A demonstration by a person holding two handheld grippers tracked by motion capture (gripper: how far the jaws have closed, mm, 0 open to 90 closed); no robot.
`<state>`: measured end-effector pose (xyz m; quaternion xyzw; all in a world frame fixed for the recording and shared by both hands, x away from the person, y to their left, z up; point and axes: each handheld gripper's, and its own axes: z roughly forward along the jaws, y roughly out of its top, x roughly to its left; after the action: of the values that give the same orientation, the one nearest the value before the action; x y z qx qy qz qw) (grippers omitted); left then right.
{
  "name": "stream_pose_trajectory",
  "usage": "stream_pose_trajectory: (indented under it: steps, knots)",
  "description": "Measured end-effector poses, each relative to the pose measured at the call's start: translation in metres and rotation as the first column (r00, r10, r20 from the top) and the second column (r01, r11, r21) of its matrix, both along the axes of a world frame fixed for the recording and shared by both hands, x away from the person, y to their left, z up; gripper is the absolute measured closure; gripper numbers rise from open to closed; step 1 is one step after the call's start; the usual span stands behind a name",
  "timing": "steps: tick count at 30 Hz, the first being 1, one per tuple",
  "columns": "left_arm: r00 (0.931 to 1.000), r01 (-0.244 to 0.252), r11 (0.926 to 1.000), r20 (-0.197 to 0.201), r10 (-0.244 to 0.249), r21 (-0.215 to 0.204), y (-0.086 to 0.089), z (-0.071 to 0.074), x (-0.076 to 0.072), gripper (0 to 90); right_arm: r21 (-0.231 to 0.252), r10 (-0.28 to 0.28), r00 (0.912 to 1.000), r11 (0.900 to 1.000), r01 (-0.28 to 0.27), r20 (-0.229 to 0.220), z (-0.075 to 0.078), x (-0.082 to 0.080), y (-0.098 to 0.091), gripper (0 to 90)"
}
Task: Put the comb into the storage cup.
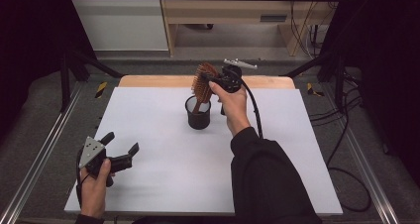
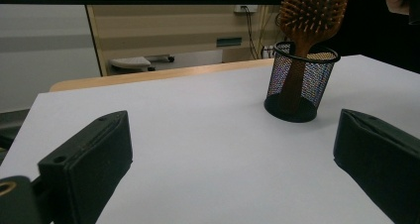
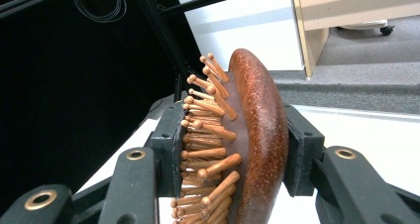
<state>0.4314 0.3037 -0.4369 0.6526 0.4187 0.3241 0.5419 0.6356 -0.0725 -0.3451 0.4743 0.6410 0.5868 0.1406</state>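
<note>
A wooden paddle hairbrush (image 1: 202, 83) stands with its handle down inside a black mesh cup (image 1: 198, 113) at the middle back of the white table (image 1: 163, 174). My right gripper (image 1: 210, 79) is shut on the brush's head, one pad on the bristles and one on the back (image 3: 262, 135). My left gripper (image 1: 121, 143) rests near the front left of the table, held by a hand, with its jaws wide open and nothing between them. From the left gripper view the cup (image 2: 302, 83) and the brush (image 2: 309, 16) stand ahead to the right.
The table's wooden far edge (image 1: 148, 81) lies behind the cup. Black frame bars (image 1: 79, 60) and metal rails (image 1: 39, 149) flank the table. Cables (image 1: 341, 135) lie on the floor at the right. A wooden cabinet (image 1: 233, 11) stands beyond.
</note>
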Motion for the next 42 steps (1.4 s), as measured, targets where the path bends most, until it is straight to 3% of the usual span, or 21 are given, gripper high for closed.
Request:
stream_pose_trajectory:
  steps: [26,35,42]
  knots:
    - [0.9999,0.011,0.9999,-0.005,-0.011,0.003,-0.005,-0.001,0.001,2.0,0.036,-0.018,0.9997,0.9992,0.019,-0.015,-0.011,0.017,-0.008,49.8]
    - [0.9997,0.022,0.9997,-0.008,-0.022,0.008,-0.01,-0.002,0.0,2.1,0.029,-0.018,0.9998,0.9994,0.018,-0.007,-0.013,0.018,-0.007,48.5]
    - [0.9998,0.019,0.9998,-0.007,-0.019,0.005,-0.008,-0.002,0.001,2.0,-0.004,-0.018,0.9998,0.9998,0.018,0.007,-0.012,0.017,-0.007,46.5]
